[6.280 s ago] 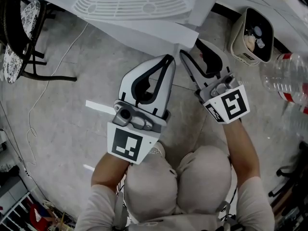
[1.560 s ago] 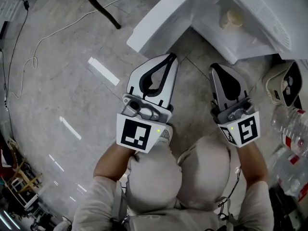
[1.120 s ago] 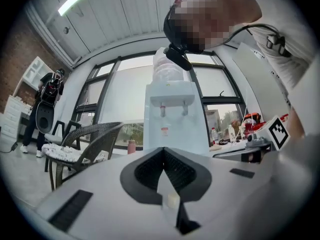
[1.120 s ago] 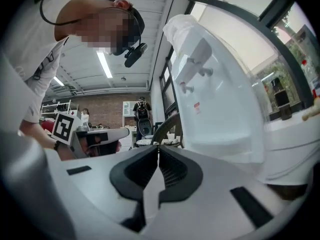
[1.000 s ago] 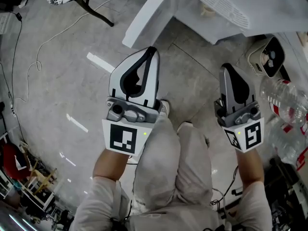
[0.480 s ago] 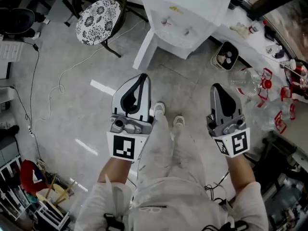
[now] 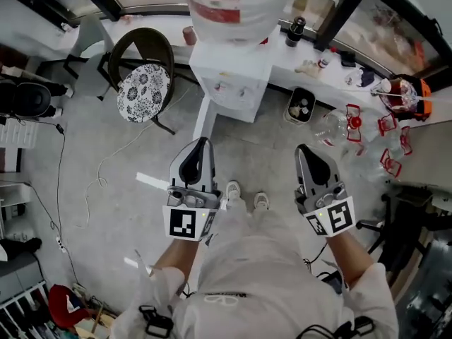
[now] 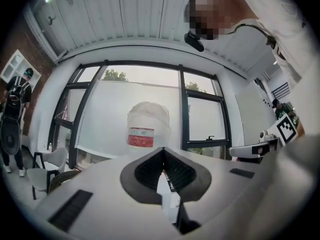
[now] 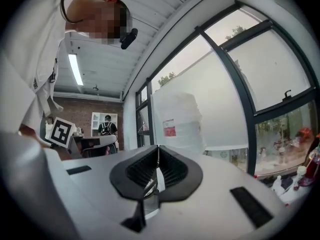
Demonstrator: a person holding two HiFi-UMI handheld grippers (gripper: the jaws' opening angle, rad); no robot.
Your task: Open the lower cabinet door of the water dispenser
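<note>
Two jaw pairs together, empty: left tool [image 7: 200, 143], right tool [image 7: 306, 150] | both higher than before | water dispenser [image 7: 233, 83] farther away

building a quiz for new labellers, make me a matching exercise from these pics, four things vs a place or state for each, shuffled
1 chair
2 water dispenser
3 bin
4 right gripper

A shut, nothing held
B on the floor just right of the dispenser
C left of the dispenser, floral pattern on it
D red-labelled bottle on top

Pairs: 1-C, 2-D, 3-B, 4-A
</note>
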